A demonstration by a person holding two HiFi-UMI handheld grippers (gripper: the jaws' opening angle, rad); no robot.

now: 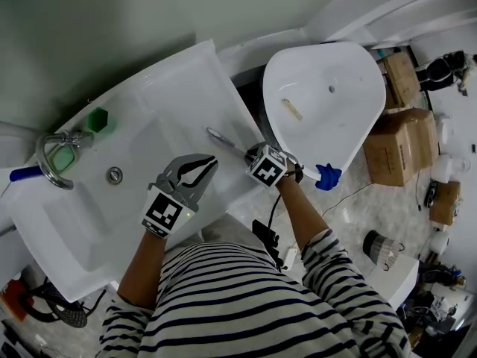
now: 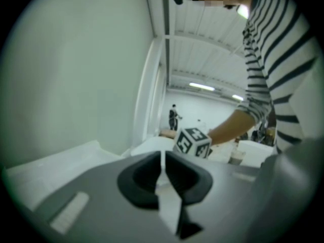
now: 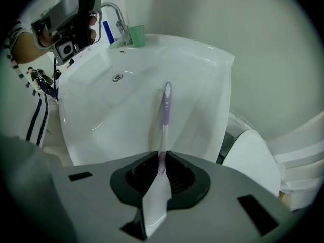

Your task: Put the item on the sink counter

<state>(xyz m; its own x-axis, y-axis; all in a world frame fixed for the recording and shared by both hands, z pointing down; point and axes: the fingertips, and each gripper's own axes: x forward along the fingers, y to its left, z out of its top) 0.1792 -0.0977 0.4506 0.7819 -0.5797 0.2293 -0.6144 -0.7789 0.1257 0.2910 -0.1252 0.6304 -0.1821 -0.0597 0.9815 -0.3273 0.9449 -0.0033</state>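
My right tongs (image 3: 162, 161) grip the purple toothbrush (image 3: 164, 110) by its handle end. Its head reaches over the white desk (image 3: 202, 80), right of the basin (image 3: 101, 105). My left tongs (image 2: 162, 158) are closed and empty.

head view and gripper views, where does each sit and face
Head view: on the head, facing steeply down at the sink; shows both forearms, left gripper, right gripper.
Left gripper view: on that gripper, facing about level past its shut jaws; shows the right forearm.
Right gripper view: on that gripper, facing down at the toothbrush in its jaws; shows the left hand.
Shared: head and right gripper views both show sink and toothbrush.
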